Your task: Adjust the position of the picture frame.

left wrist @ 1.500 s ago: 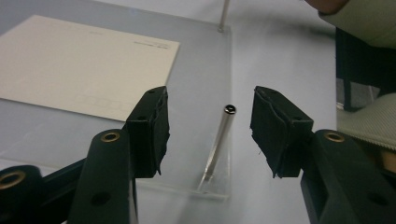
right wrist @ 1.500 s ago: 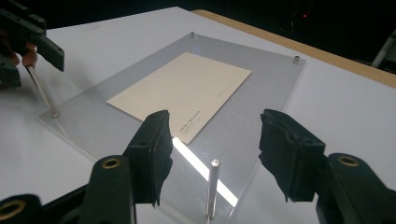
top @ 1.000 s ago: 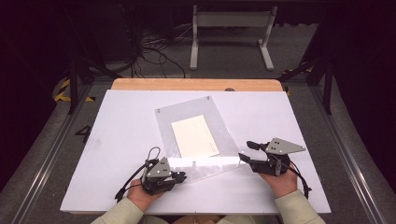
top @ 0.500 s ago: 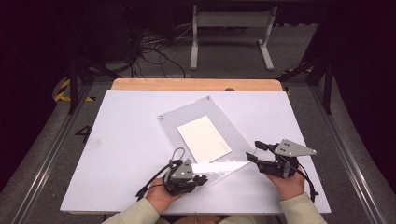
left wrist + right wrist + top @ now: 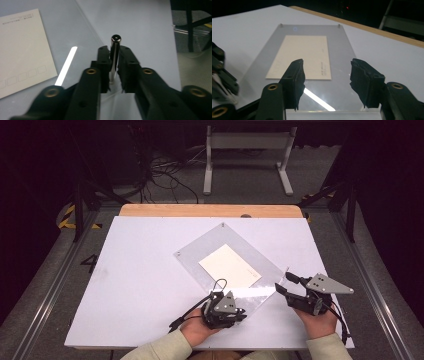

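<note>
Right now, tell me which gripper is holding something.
The left gripper: its jaws are clamped on a slim black pen. The right gripper stands open over the clear sheet.

Bright lit table [image 5: 150, 285], dark surroundings, glare streak on clear sheet [image 5: 352, 57], soft focus

The card's [image 5: 22, 50] small print is too blurred to read; the pen's [image 5: 114, 57] lower end hides between the jaws.
</note>
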`<state>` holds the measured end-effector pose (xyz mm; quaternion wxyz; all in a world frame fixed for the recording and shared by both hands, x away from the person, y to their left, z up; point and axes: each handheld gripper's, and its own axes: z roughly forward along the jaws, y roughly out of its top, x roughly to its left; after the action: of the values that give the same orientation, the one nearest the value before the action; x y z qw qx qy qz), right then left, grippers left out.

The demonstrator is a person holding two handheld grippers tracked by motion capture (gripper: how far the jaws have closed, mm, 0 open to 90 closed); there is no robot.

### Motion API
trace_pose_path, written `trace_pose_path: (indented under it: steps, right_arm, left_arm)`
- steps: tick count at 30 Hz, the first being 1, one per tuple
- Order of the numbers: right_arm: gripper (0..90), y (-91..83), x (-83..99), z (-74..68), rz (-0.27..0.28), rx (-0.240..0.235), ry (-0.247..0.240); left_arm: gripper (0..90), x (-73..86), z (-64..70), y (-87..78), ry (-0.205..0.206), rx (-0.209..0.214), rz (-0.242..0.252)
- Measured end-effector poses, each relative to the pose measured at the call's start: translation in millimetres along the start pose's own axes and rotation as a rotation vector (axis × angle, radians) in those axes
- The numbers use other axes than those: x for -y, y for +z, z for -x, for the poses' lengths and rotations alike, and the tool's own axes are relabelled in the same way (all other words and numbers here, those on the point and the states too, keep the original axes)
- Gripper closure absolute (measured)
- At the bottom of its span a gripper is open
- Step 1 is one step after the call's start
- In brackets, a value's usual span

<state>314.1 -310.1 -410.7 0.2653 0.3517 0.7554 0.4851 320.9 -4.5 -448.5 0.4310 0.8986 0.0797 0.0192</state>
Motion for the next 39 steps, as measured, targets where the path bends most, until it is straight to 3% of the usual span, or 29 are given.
trace_pose_path:
  steps: [1,3,5,7,9,10,12,14,18,23,26,28,30,32,33,35,36,37,39]
  right_arm:
    - [44.7,2.5,2.2,2.6,-0.021,0.026,0.006]
    - [45.3,5.5,4.9,7.5,-0.050,0.065,0.017]
    - [46.8,8.9,6.3,15.1,-0.065,0.109,0.047]
    - [50.3,14.4,6.3,22.6,-0.090,0.159,0.063]
    - [52.4,23.4,6.7,31.3,-0.132,0.195,0.079]
    - [55.2,27.5,7.0,35.3,-0.147,0.206,0.086]
    - [67.1,35.2,6.7,42.7,-0.177,0.208,0.101]
    - [83.8,42.1,4.7,46.3,-0.222,0.177,0.090]
    - [84.7,48.7,-10.5,53.0,-0.250,0.181,0.065]
    - [84.7,76.9,-37.0,80.5,-0.283,0.225,0.038]
    - [84.2,100.1,-39.3,98.6,-0.315,0.242,0.084]
    - [83.5,105.5,-36.2,101.9,-0.336,0.242,0.100]
    - [80.3,106.3,-30.8,104.9,-0.311,0.232,0.137]
    - [61.4,102.8,-29.7,104.7,-0.304,0.257,0.159]
    - [60.0,99.2,-29.9,104.5,-0.297,0.257,0.183]
    - [61.9,86.5,-27.5,98.4,-0.220,0.239,0.199]
    - [63.4,80.6,-26.5,92.5,-0.197,0.236,0.191]
    - [63.6,75.8,-25.1,86.3,-0.184,0.224,0.169]
    - [63.4,65.6,-21.1,72.1,-0.158,0.193,0.143]
  left_arm:
    - [64.4,1.4,0.5,-3.9,-0.002,-0.002,-0.001]
    - [60.3,5.8,-1.2,-16.0,-0.004,-0.012,0.003]
    - [56.5,11.8,-5.7,-30.1,-0.030,-0.018,0.022]
    - [55.2,20.1,-14.7,-50.0,-0.073,-0.060,0.054]
    - [53.4,23.4,-19.0,-56.6,-0.092,-0.079,0.068]
    - [53.4,31.2,-29.2,-70.1,-0.136,-0.124,0.080]
    - [53.0,39.0,-38.6,-81.4,-0.181,-0.166,0.084]
    - [52.5,49.8,-51.0,-95.4,-0.246,-0.207,0.099]
    - [55.8,66.5,-66.7,-114.4,-0.321,-0.253,0.116]
    - [57.2,78.4,-78.6,-126.4,-0.380,-0.306,0.131]
    - [56.1,81.6,-83.2,-128.1,-0.395,-0.349,0.121]
    - [54.3,82.8,-85.6,-128.1,-0.405,-0.371,0.120]
    - [50.9,85.5,-92.9,-128.9,-0.441,-0.405,0.126]
    - [50.2,86.3,-98.8,-131.1,-0.473,-0.439,0.137]
    - [49.9,86.2,-101.9,-132.9,-0.470,-0.456,0.145]
    - [50.9,85.5,-105.0,-135.3,-0.459,-0.491,0.164]
    - [53.1,85.0,-106.9,-135.2,-0.459,-0.496,0.174]
    - [54.8,82.6,-110.3,-135.2,-0.458,-0.492,0.151]
    - [56.5,75.2,-115.5,-135.0,-0.433,-0.524,0.122]
